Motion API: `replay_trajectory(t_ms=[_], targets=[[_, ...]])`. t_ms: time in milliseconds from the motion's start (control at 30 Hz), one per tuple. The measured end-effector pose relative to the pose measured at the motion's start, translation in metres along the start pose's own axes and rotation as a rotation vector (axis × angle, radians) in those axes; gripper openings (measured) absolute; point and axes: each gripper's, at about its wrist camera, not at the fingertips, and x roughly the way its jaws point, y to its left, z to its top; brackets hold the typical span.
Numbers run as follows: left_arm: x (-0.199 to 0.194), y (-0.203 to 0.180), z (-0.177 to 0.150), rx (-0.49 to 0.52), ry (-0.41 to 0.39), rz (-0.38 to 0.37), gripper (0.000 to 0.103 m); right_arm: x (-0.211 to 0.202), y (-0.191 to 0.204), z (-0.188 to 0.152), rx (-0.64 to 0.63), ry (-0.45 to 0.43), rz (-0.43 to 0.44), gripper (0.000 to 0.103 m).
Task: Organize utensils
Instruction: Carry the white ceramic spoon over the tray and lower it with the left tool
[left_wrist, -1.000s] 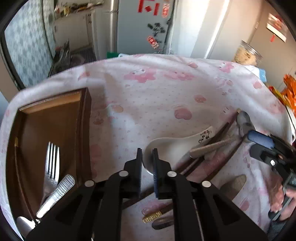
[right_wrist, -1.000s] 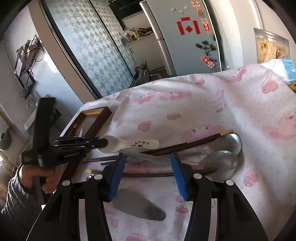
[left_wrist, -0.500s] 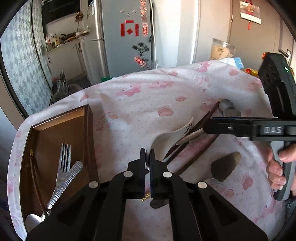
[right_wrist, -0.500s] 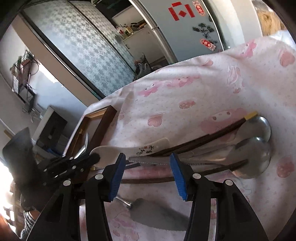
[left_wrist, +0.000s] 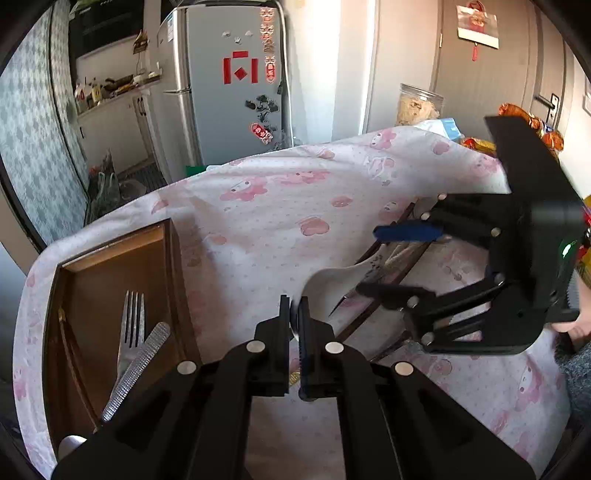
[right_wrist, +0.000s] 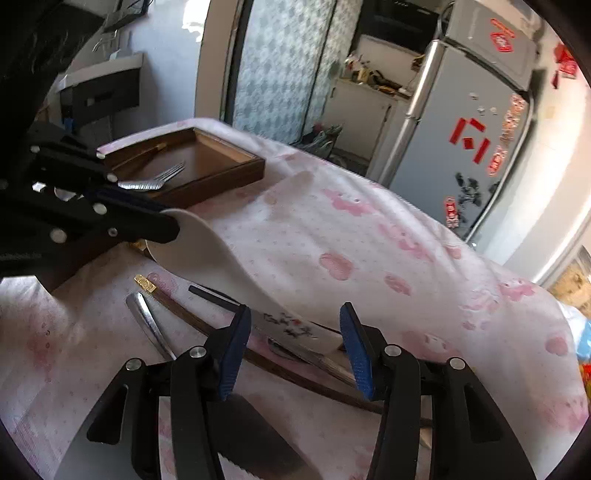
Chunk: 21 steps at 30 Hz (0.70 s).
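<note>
The left gripper has its fingers pinched almost fully together on the rim of the white ceramic soup spoon, gripping the bowl end while the painted handle slopes down to rest on the heap of cutlery on the pink-patterned cloth covering the worktop. The right gripper has its blue-padded fingers standing moderately wide to either side of that handle, not pressing on it. Beneath lie dark wooden chopsticks, and a broad grey serrated blade sits close under the right gripper. The brown wooden tray, already holding a steel fork, sits near the worktop's edge. I'd worry about that thin grip on a smooth, curved glazed rim: the spoon could pivot or slip out if lifted quickly and might chip. Its handle could also drag the chopsticks along, and the two grippers are close enough to knock together.
</note>
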Motion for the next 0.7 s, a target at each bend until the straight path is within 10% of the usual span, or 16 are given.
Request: replay_trajectory(t_ms=[700], targets=[[-0.044,0.015,-0.005,0.0,-0.054,-0.003,0.005,-0.014,0.047,0.031,-0.148,-0.006,-0.049,0.03]])
